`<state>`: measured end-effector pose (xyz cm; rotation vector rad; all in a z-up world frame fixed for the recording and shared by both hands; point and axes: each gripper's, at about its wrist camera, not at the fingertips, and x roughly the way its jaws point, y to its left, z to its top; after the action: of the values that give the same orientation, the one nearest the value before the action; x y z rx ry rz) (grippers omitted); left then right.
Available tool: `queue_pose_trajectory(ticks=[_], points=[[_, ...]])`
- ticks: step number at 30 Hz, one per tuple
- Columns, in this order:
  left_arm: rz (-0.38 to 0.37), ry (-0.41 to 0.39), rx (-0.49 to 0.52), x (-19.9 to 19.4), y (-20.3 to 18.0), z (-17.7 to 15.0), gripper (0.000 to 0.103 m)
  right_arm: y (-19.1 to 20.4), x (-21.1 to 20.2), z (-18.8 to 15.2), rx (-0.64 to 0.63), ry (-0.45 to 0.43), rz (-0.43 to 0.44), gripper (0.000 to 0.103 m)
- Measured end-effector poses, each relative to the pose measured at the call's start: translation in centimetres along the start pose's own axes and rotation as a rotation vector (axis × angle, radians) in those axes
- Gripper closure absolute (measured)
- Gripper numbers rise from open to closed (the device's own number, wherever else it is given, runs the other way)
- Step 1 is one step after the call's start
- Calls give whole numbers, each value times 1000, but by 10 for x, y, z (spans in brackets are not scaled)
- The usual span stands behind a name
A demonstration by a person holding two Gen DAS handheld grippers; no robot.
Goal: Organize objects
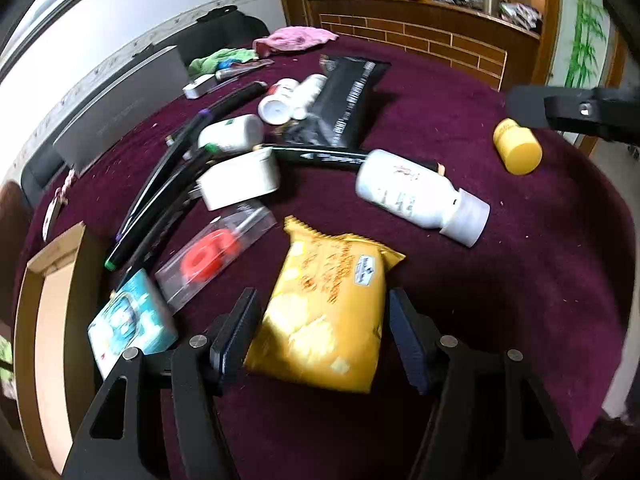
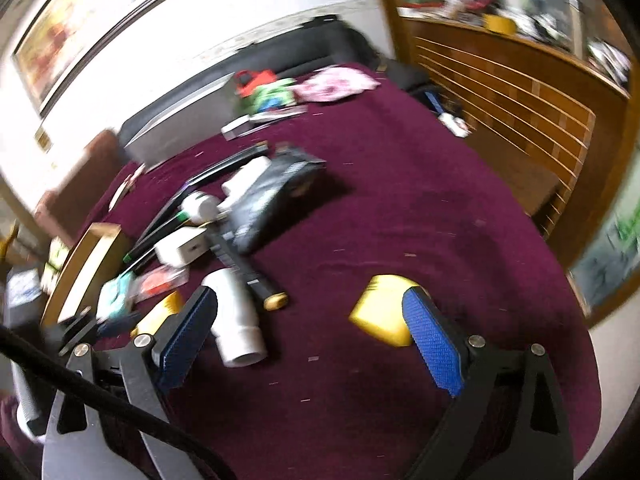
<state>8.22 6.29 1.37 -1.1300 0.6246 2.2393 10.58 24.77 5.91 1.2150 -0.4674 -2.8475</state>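
Left wrist view: the left gripper [image 1: 320, 340] stands open, its jaws on either side of the yellow snack bag [image 1: 324, 312], which lies flat on the maroon bench [image 1: 500, 300] between them; whether the pads touch the bag cannot be told. Just left of the gripper sit a teal packet [image 1: 132, 324] and a clear case [image 1: 216, 256] with an orange ring inside, and further left a cardboard box [image 1: 52, 320] at the bench edge. Ahead and slightly right lies a white bottle [image 1: 416, 196] on its side, cap toward the right. Ahead-left are a white charger [image 1: 240, 180] and a fan of black pens [image 1: 168, 192]; beyond them a second white bottle [image 1: 232, 134], a black pouch [image 1: 348, 100] and, far off, a pink cloth [image 1: 296, 40]. Well to the right, a yellow jar [image 1: 518, 146] lies near the dark tip of the other gripper.

Right wrist view, blurred: the right gripper [image 2: 316, 340] is wide open and empty. The yellow jar [image 2: 380, 312] lies just inside its right blue pad [image 2: 436, 348], partly hidden by it; contact cannot be told. The white bottle [image 2: 236, 320] lies close by its left finger, with a black pen [image 2: 248, 268] touching it, and the pouch [image 2: 276, 196] further ahead-left.
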Motion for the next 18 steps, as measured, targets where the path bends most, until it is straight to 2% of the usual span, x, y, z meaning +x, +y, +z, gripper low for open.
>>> queue_pose_trajectory(ticks=[1, 3, 4, 5, 10, 13, 15, 16, 18], points=[[17, -33, 11, -1, -6, 0, 44, 6, 1, 0, -19, 6, 2, 8], [37, -43, 6, -2, -11, -1, 46, 22, 4, -4, -70, 18, 15, 8], [14, -36, -12, -4, -10, -3, 60, 30, 5, -5, -91, 24, 20, 8], [-13, -30, -27, -7, -8, -4, 63, 32, 5, -4, -101, 28, 23, 8], [-104, -63, -184, -37, 22, -22, 64, 45, 14, -7, -159, 62, 26, 8], [-137, -120, -278, -63, 42, -37, 64, 55, 26, -9, -204, 84, 13, 9], [-149, -149, -328, -78, 53, -43, 64, 65, 36, -12, -244, 107, 4, 16], [-154, -162, -352, -84, 59, -46, 64, 69, 40, -14, -257, 115, -2, 25], [-147, -179, -382, -94, 70, -50, 64, 80, 54, -16, -295, 148, -17, 35]])
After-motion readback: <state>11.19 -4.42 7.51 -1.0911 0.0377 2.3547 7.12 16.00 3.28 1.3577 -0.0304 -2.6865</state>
